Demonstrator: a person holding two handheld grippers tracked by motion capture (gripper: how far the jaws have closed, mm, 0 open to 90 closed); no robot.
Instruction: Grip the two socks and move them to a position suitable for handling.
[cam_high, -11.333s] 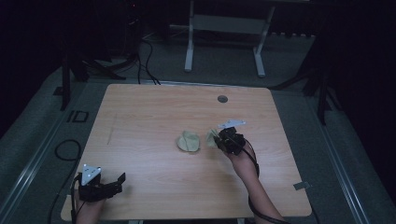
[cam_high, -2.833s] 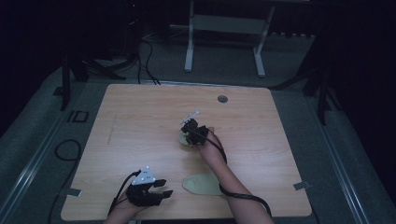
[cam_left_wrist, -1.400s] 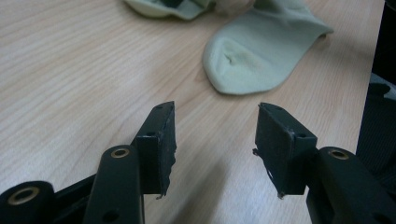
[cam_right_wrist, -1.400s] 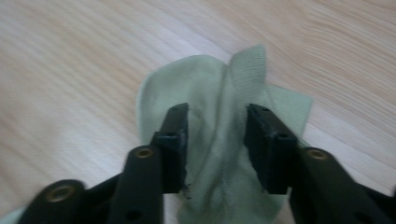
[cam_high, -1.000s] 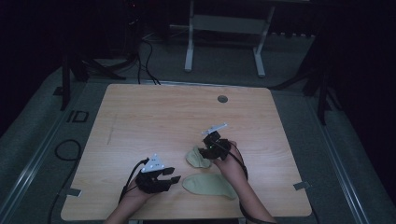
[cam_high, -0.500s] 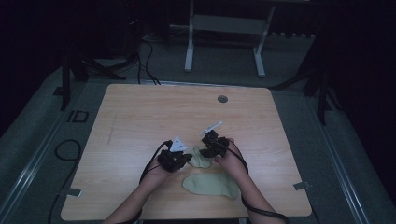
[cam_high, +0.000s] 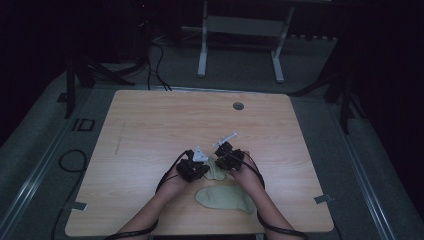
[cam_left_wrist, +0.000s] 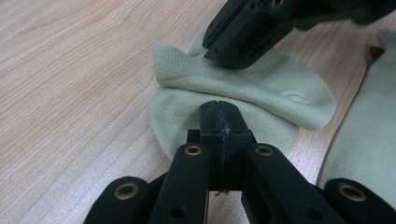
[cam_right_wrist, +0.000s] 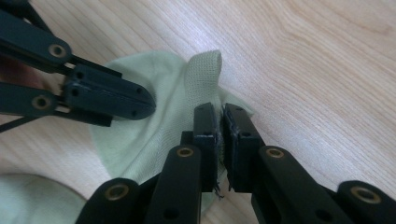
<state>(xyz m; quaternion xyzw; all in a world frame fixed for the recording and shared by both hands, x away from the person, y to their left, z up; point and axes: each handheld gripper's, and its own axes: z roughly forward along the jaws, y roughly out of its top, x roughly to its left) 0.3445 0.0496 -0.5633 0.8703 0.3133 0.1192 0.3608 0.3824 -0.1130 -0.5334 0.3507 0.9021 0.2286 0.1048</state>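
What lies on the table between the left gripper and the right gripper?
In the high view, the crumpled green sock lies between the left gripper and the right gripper; each gripper is shut on one edge.

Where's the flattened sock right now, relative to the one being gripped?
In the high view the flat sock lies near the table's front edge, just below the crumpled sock, beside the person's right forearm.
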